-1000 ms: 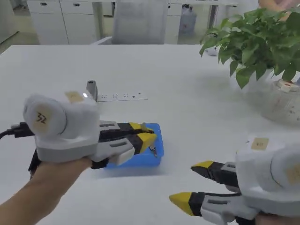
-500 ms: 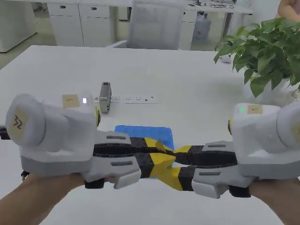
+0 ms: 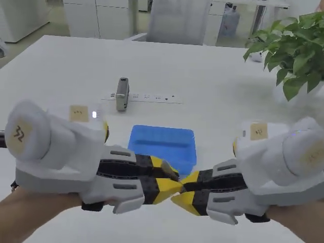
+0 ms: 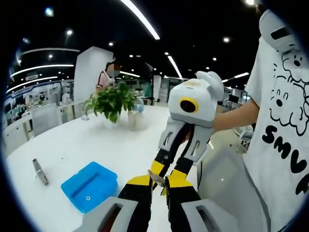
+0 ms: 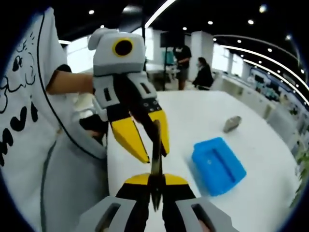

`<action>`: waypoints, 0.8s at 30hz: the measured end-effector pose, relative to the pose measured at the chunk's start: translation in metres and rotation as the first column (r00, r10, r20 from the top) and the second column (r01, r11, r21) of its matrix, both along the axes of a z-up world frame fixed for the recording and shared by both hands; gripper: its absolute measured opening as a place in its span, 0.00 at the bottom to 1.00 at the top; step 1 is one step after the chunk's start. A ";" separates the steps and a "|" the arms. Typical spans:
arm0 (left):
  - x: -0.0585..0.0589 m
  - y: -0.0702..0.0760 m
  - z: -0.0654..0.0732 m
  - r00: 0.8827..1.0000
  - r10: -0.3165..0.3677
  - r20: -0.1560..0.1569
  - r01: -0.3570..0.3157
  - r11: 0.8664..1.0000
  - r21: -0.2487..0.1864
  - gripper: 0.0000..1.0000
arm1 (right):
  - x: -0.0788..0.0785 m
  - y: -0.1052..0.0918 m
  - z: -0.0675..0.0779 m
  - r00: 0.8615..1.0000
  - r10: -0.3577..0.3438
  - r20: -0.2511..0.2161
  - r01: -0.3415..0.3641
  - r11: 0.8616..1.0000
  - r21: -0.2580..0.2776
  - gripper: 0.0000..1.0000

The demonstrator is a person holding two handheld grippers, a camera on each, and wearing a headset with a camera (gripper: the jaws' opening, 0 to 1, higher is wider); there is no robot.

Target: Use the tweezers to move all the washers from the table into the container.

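Head view: left gripper [image 3: 172,178] and right gripper [image 3: 181,191] tip to tip over white table [image 3: 76,66], just before blue container [image 3: 162,142], right clamped on tweezers [image 5: 156,145], left's grip unclear, power strip [image 3: 147,96], plant [image 3: 293,45], chair [image 3: 177,20], cabinets [image 3: 96,15] beyond

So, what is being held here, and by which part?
The tweezers, near one end, in the right gripper; their other end sits between the jaws of the left gripper, grip unclear.
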State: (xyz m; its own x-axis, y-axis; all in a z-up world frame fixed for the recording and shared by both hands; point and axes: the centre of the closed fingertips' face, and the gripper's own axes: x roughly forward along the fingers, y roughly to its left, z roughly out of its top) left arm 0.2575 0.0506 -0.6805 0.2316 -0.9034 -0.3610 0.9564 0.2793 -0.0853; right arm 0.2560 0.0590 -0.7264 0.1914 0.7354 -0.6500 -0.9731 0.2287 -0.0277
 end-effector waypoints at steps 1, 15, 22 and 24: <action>0.000 0.003 -0.003 1.000 0.006 -0.003 -0.006 1.000 0.011 0.07 | 0.000 0.000 -0.004 1.000 0.015 0.013 -0.015 1.000 -0.025 0.05; -0.003 0.020 -0.040 0.997 0.003 -0.072 0.006 0.991 0.130 0.00 | 0.005 0.006 -0.047 0.977 0.173 0.125 -0.144 0.967 -0.212 0.06; -0.002 0.024 -0.086 0.999 -0.045 0.027 0.034 0.946 0.322 0.00 | 0.016 0.006 -0.081 0.994 0.085 0.067 -0.068 0.973 -0.220 0.08; 0.000 0.024 -0.092 0.997 -0.066 0.045 0.047 0.936 0.348 0.00 | 0.017 0.006 -0.090 0.998 0.058 0.037 -0.048 0.975 -0.218 0.08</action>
